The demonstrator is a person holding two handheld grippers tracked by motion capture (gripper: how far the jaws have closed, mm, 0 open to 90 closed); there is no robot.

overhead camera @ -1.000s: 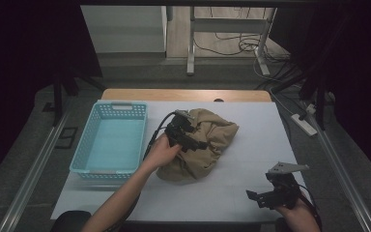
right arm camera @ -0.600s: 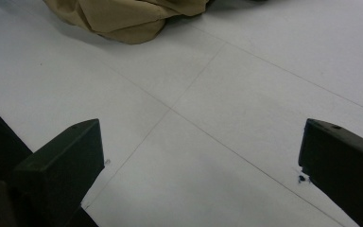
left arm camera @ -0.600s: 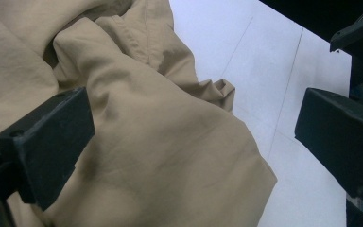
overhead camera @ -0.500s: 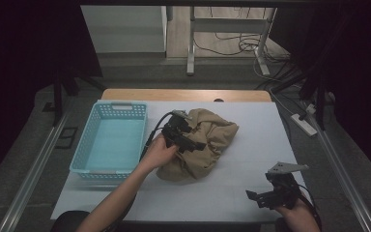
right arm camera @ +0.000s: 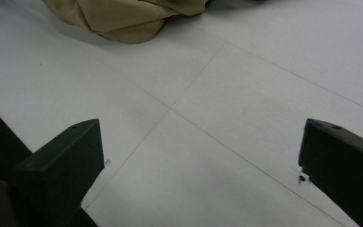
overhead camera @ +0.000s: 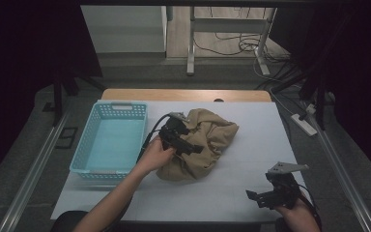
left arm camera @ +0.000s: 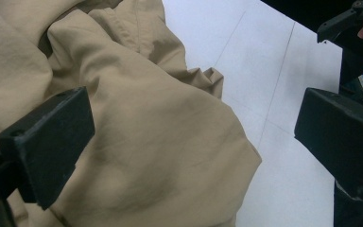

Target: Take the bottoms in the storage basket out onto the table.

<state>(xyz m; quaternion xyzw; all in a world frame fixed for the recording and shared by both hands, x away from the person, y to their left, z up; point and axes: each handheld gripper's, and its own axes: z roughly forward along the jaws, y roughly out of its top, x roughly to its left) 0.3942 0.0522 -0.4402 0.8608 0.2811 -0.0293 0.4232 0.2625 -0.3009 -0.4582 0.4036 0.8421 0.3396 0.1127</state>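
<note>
A crumpled tan cloth (overhead camera: 207, 140) lies in a heap at the middle of the white table (overhead camera: 261, 121). My left gripper (overhead camera: 188, 145) hovers over the cloth's left side, jaws wide open with nothing between them. In the left gripper view the tan cloth (left arm camera: 137, 118) spreads under the open left gripper (left arm camera: 194, 137). My right gripper (overhead camera: 261, 197) rests low near the table's front right corner, open and empty. In the right gripper view, bare white table (right arm camera: 217, 123) lies between the jaws of the right gripper (right arm camera: 203, 170), with the cloth's edge (right arm camera: 123, 19) far ahead.
A light blue plastic basket (overhead camera: 108, 140) stands empty at the table's left side, beside the cloth. A black cable (overhead camera: 149, 133) trails from my left gripper toward the basket. Bare table lies between the cloth and my right gripper.
My left gripper has shifted slightly over the cloth's left side. My right gripper has stayed where it was.
</note>
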